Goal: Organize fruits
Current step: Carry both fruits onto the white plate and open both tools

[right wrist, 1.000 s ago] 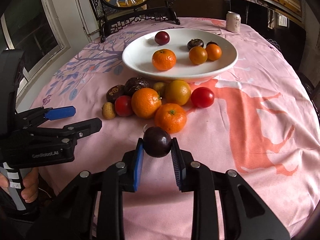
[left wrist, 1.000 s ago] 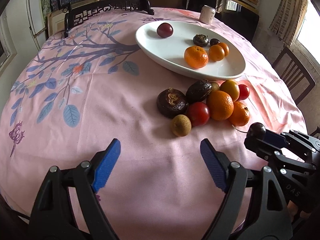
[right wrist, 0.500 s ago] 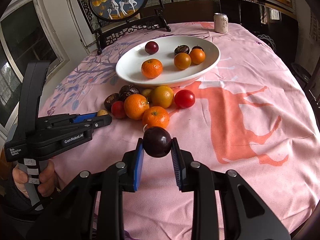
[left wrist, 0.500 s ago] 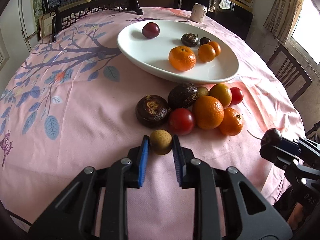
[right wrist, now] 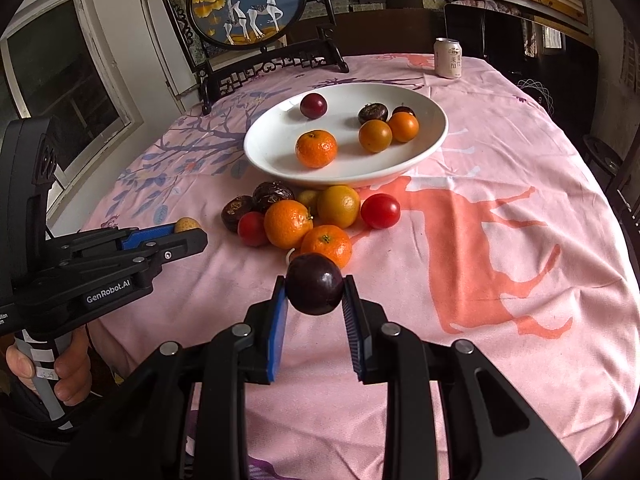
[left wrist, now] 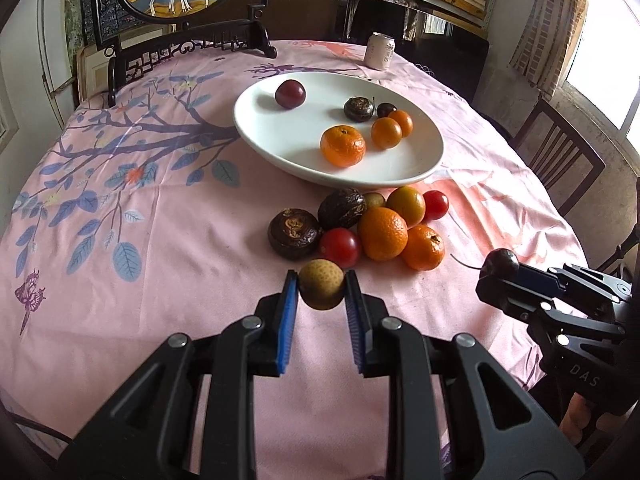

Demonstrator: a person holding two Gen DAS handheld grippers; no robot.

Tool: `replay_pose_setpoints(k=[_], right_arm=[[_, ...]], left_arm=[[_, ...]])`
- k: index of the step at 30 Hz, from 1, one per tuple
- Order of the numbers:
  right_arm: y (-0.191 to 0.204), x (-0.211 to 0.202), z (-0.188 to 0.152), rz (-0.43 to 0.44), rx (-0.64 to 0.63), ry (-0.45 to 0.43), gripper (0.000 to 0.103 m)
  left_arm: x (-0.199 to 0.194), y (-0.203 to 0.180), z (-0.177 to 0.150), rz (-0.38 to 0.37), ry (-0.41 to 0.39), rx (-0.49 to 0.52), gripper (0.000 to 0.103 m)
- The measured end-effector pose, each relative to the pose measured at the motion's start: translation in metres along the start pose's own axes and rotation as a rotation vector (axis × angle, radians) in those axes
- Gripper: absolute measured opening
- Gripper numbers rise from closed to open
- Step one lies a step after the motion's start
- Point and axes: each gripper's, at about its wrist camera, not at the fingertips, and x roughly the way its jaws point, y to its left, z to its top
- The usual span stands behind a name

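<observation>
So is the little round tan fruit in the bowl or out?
Out. The little round tan fruit sits pinched in the left gripper, short of the white bowl.

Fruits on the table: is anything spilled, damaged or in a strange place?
Nothing looks spilled or damaged. The pile of fruits on the tablecloth beside the white bowl is simply not sorted yet.

Six fruits lie in the white bowl [right wrist: 430,142]; at its 6 o'clock a fruit heap [right wrist: 304,216], perhaps eight, sits touching.
</observation>
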Motion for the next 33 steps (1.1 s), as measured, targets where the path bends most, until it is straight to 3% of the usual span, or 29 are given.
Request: replay_pose_setpoints(k=[7,13,18,23,27,31,32,33], right_arm=[[-0.001,0.007,0.009,0.006,-0.007,0.008,0.028],[-0.005,0.01,0.048,-0.035,-0.062,-0.033,0.028],[-0.016,0.038,0.1,-0.064,-0.094,-0.043,0.028],[-0.034,0.085,0.149,-0.163,-0.133,-0.047,0.027],[-0.057,0.121,0.165,-0.188,-0.105,0.006,0.027],[-0.062,0.131,0.168,-0.189,-0.116,0.012,0.028],[-0.06,0.132,0.168,-0.188,-0.122,0.013,0.029],[-0.06,0.132,0.169,-0.188,-0.127,0.012,0.037]], left_arm=[[0.002,0.004,0.009,-0.001,0.001,-0.004,0.024],[0.008,0.014,0.06,0.037,-0.028,0.012,0.024],[0.054,0.028,0.125,0.076,0.041,-0.013,0.024],[0.105,0.025,0.176,0.109,0.098,-0.011,0.024],[0.143,0.018,0.193,0.113,0.159,-0.007,0.024],[0.163,0.016,0.198,0.113,0.183,-0.006,0.024],[0.166,0.015,0.199,0.113,0.187,-0.006,0.024],[0.168,0.015,0.2,0.116,0.19,-0.008,0.024]])
